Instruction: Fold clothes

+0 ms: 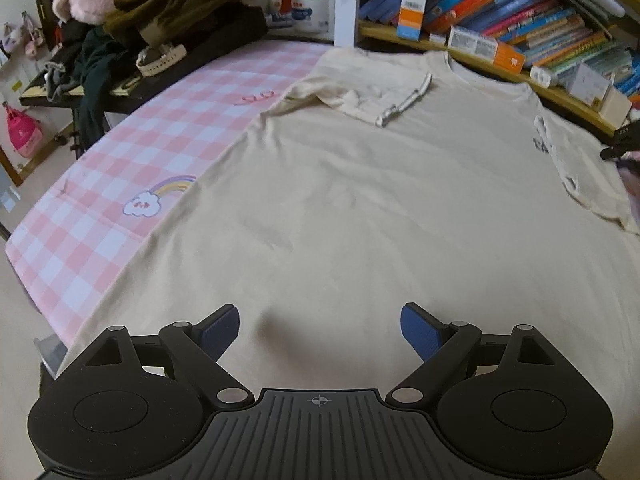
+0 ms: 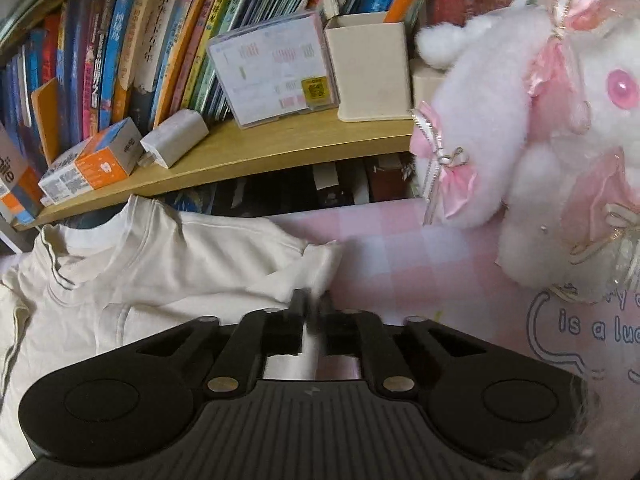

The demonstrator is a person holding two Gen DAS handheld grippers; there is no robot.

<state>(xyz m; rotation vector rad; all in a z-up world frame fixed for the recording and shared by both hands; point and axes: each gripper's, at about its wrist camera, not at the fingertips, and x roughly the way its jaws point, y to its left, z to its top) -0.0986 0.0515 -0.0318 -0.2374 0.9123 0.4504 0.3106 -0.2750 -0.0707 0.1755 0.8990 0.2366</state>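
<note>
The shirt [image 1: 360, 208] is spread flat on the checked sheet [image 1: 120, 184], collar toward 12 o'clock in the left wrist view, below the bookshelf [image 1: 480, 60]. 1 sleeve [image 1: 360, 96] has been laid inward over the chest at about 11 o'clock; the other sleeve [image 2: 316, 268] is seen in the right wrist view, lying at the shirt's outer edge beside bare sheet.

The fabric is judged to be thin, soft cotton: light, limp, and not fragile. It is expected to drape and wrinkle rather than hold shape, and to drag on the sheet if pulled low. A hold is best taken at a hemmed edge or seam, where the doubled cloth gives the pads something to bite; the sleeve cuff and the shoulder seam are the likely points.

The right gripper [image 2: 314, 304] is set at that cuff, its jaws narrowed to a small gap with pale cloth seen between them. The tips are blurred, so whether the pads are actually pressing cannot be told. A plush toy [image 2: 520, 120] sits close by at 2 o'clock and could be brushed.

The left gripper [image 1: 320, 332] hangs over the lower body of the shirt, jaws spread wide, nothing held between them.
</note>
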